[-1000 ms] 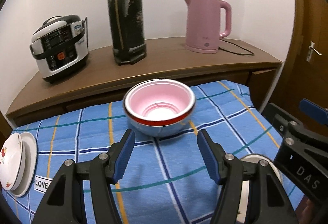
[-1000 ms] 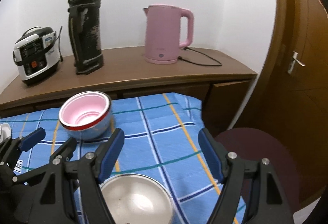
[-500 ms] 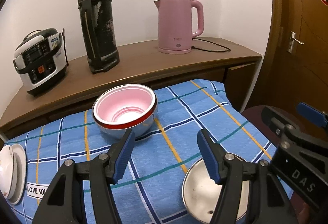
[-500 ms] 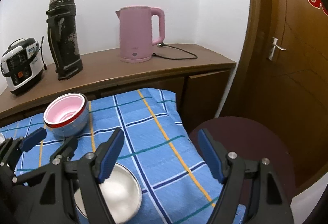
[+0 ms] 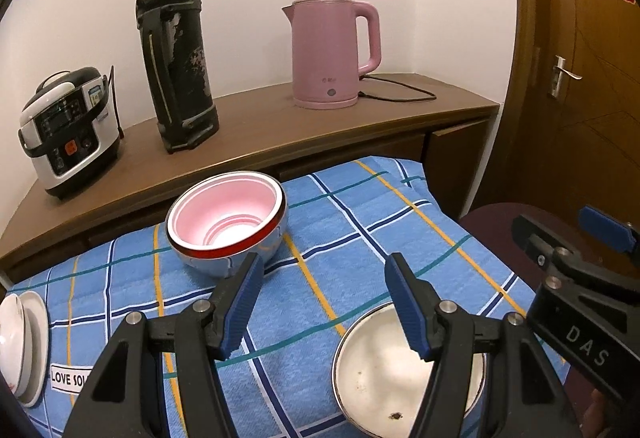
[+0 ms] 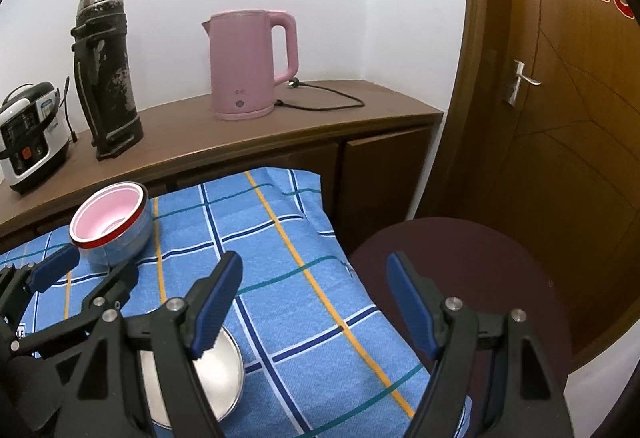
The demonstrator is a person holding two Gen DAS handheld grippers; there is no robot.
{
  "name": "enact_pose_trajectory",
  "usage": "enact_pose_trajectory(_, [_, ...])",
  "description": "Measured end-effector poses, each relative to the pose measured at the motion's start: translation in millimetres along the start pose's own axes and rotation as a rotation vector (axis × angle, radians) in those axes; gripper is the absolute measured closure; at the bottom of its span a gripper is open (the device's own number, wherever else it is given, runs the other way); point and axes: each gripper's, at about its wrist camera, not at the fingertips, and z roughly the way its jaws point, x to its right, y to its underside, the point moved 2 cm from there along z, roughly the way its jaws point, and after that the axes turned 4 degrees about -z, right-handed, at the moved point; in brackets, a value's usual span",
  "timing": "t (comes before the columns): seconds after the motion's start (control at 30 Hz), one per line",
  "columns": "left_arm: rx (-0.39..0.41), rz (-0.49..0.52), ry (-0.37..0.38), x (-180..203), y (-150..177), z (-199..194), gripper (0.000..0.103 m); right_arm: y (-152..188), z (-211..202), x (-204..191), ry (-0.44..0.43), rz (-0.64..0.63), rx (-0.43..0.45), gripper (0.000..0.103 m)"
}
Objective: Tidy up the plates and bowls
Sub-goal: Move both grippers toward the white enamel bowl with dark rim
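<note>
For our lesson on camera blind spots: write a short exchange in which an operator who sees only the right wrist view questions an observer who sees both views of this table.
Operator: I see the pink-lined bowl and part of a metal bowl. Are there any plates?
Observer: Yes. White dishes, one on another, sit at the left edge of the checked cloth, outside your view.
Operator: Is the metal bowl clean inside?
Observer: Not quite. A dark speck lies near its front rim.
</note>
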Motion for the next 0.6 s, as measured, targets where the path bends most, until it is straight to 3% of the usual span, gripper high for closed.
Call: enact_pose_trajectory(0.6, [-0.019,-0.007,-0.023,-16,12,-3,0.037,9,1,-10,-0.043,-0.023,-0.018,0.027])
